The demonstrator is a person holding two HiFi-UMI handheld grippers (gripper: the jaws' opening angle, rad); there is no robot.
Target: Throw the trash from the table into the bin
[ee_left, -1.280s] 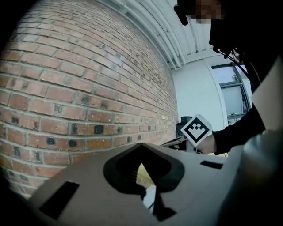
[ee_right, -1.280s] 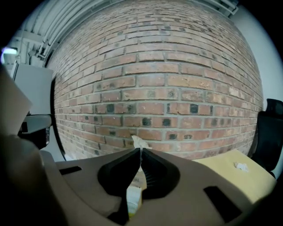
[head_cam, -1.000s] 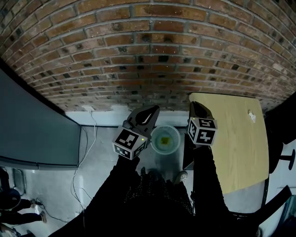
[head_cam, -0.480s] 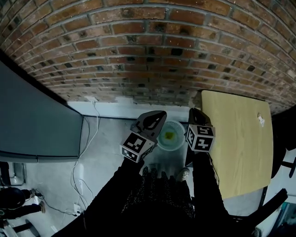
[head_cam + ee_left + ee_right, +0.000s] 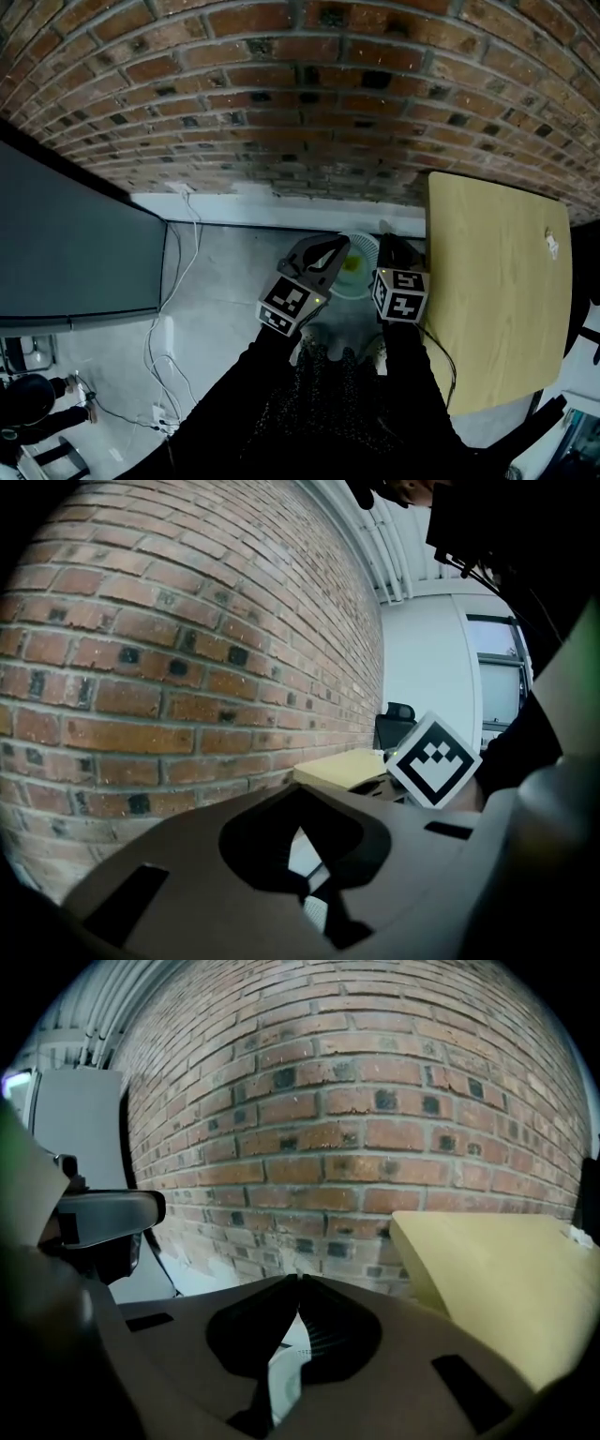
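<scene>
A white mesh bin (image 5: 364,246) stands on the floor against the wall, beside the yellow table (image 5: 497,291). Something yellow-green (image 5: 351,265) lies inside it. A small crumpled white scrap (image 5: 551,242) rests near the table's far right edge. My left gripper (image 5: 337,246) hangs over the bin's left rim, jaws shut with nothing in them; its tips (image 5: 300,791) meet. My right gripper (image 5: 386,240) hangs at the bin's right rim, also shut and empty, tips (image 5: 300,1281) together. Bin mesh (image 5: 314,1335) shows through the gap below its jaws.
A brick wall (image 5: 300,112) rises right behind the bin. A dark panel (image 5: 66,253) fills the left, with white cables (image 5: 183,272) trailing over the grey floor. A black office chair (image 5: 398,722) stands past the table. The person's shoes (image 5: 375,354) are just before the bin.
Both grippers have sunk toward the bin and drawn closer over it, so they now cover its rims. Both stayed shut.
</scene>
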